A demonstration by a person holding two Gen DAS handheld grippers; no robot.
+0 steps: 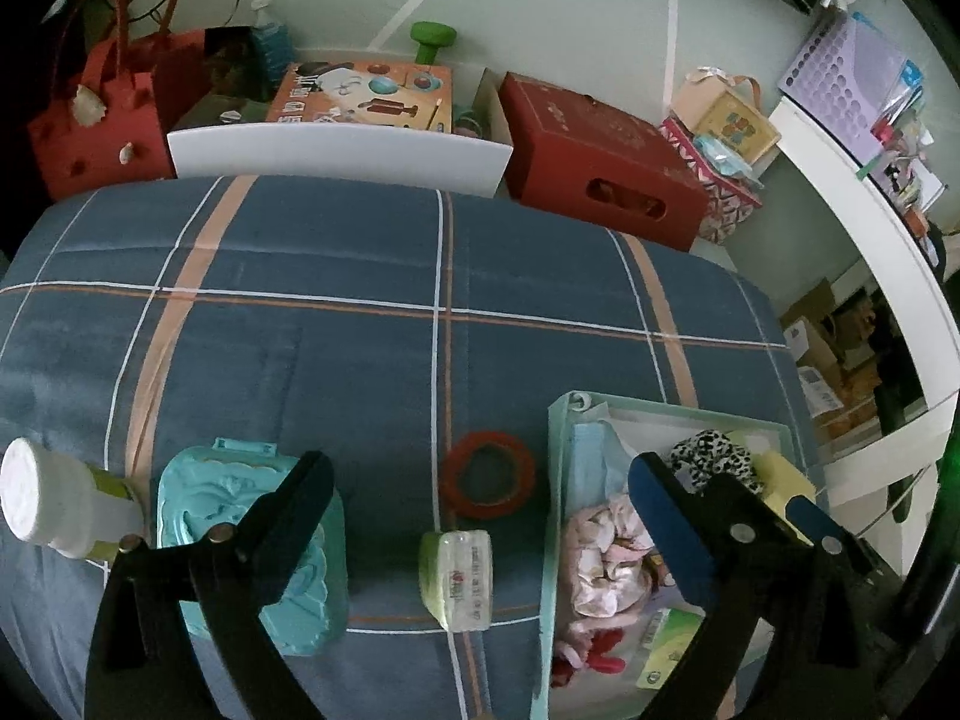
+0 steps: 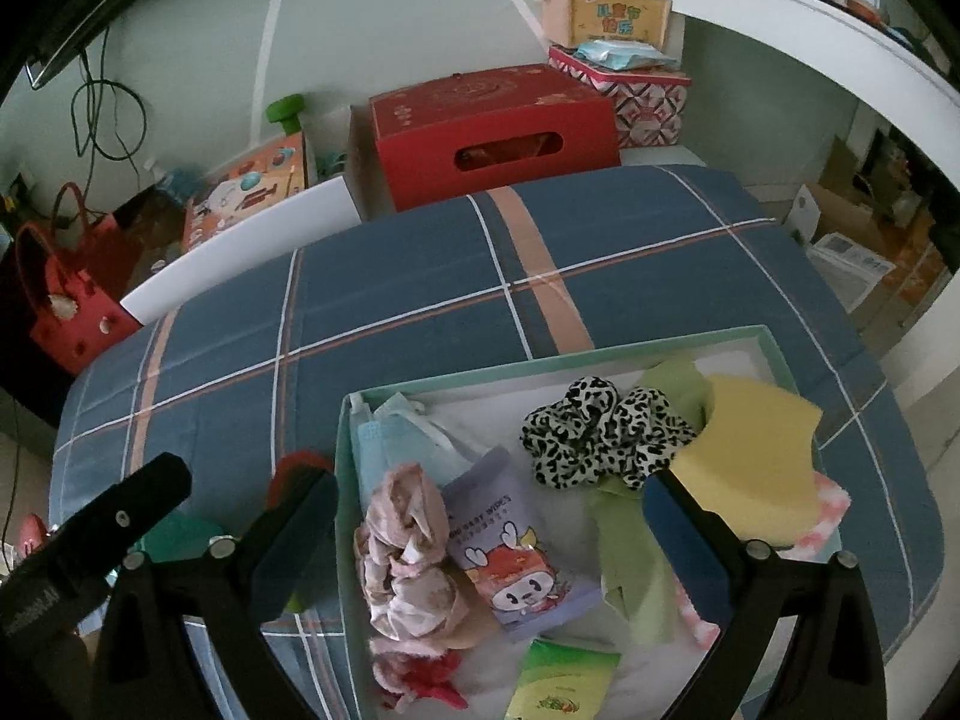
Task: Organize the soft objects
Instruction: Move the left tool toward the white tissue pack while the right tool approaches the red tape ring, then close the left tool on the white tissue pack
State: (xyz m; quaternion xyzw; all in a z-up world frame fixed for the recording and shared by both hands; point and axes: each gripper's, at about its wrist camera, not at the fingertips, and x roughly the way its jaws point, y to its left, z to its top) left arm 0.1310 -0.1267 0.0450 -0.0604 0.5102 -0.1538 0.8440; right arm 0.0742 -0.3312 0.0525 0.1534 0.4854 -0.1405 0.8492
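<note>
A pale green box (image 2: 345, 450) sits on the blue plaid cushion (image 1: 360, 312). It holds a leopard scrunchie (image 2: 600, 438), a pink scrunchie (image 2: 408, 546), a wipes pack (image 2: 510, 552), a yellow sponge (image 2: 756, 462), a green cloth (image 2: 630, 564) and face masks (image 2: 408, 438). The box also shows in the left wrist view (image 1: 549, 516). My left gripper (image 1: 480, 474) is open and empty above a green-capped tissue pack (image 1: 457, 576) and a red tape roll (image 1: 489, 474). My right gripper (image 2: 492, 492) is open and empty above the box.
A teal plastic case (image 1: 198, 498) and a white-capped bottle (image 1: 42, 498) lie at the cushion's left. Behind the cushion stand a white bin (image 1: 336, 150), a red box (image 1: 600, 162), a red bag (image 1: 96, 120) and a white desk edge (image 1: 870, 210).
</note>
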